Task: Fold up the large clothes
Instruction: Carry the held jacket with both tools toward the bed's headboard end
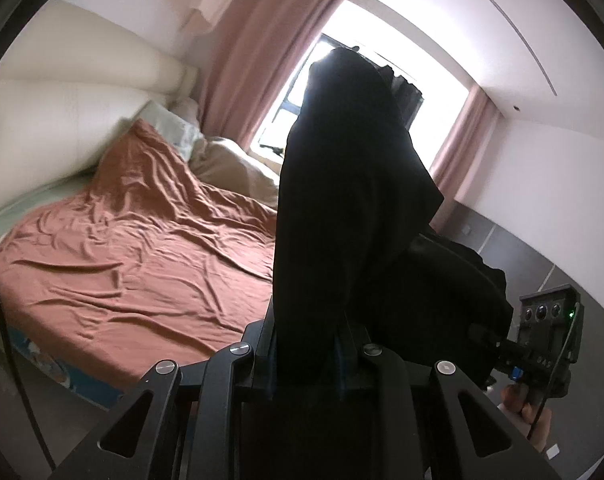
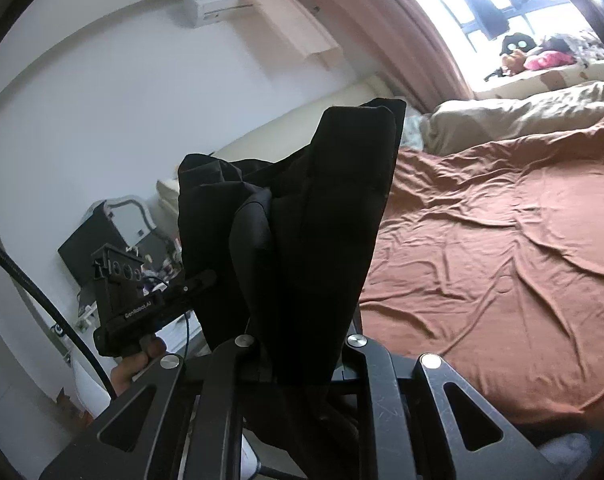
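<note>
A large black garment [image 1: 341,208] is held up in the air above the edge of the bed. My left gripper [image 1: 305,344] is shut on one part of it; the cloth rises from the jaws and hides the fingertips. My right gripper [image 2: 302,344] is shut on another part of the black garment [image 2: 309,216], which drapes over the jaws. The right gripper also shows in the left wrist view [image 1: 545,340] at lower right, and the left gripper shows in the right wrist view [image 2: 142,300] at left, close beside the cloth.
A bed with a wrinkled rust-brown sheet [image 1: 134,248] lies ahead; it also shows in the right wrist view [image 2: 501,260]. A beige duvet [image 2: 521,116] and pillows [image 1: 174,128] lie at its far side. Pink curtains [image 1: 262,40] frame a bright window. A cluttered desk [image 2: 102,232] stands at left.
</note>
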A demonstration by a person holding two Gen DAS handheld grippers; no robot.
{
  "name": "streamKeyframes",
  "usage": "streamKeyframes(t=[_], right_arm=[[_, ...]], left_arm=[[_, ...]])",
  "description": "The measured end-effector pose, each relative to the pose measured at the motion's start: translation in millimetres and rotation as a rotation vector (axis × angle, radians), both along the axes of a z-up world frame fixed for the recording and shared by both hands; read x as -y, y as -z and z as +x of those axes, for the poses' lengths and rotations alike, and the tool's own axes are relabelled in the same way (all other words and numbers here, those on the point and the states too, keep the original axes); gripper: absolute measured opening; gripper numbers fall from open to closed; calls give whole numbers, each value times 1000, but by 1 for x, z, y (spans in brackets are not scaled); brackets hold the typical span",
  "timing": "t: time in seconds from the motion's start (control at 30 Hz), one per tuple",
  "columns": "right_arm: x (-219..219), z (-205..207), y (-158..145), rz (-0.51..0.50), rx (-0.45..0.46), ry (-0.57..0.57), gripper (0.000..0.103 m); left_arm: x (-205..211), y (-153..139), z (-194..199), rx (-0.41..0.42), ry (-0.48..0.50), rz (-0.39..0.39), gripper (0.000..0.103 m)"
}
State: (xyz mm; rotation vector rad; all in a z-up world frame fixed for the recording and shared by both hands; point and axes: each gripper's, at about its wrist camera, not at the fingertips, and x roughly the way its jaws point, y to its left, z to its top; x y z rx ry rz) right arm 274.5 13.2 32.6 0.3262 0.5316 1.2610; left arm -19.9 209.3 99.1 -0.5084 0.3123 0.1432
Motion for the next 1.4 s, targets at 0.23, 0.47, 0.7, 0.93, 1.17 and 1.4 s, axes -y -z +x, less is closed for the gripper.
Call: streamKeyframes(t=[0.23,0.47,0.7,0.93,1.17,1.4], right_arm=[[-55,22,-2,-51,33,-72,11],[-116,48,15,-88,30,-161,11],[-170,78,33,-116,7,-218,11],[-227,111,49,-140,-3,-298,11],[-293,152,45,-164,-3,-316,11],[-346,187,16,-95,-2,-296,11]], left_arm=[[-45,17,-31,8,-73,-20,22],[-94,42,-58,7,-163,-50,22],[-141,64,-73,4,-221,-77,22],[-189,86,-73,-39,-290,-74,22],[-246,85,-42,-112,-337,-54,22],[-305,56,-13,-110,-356,13,22]])
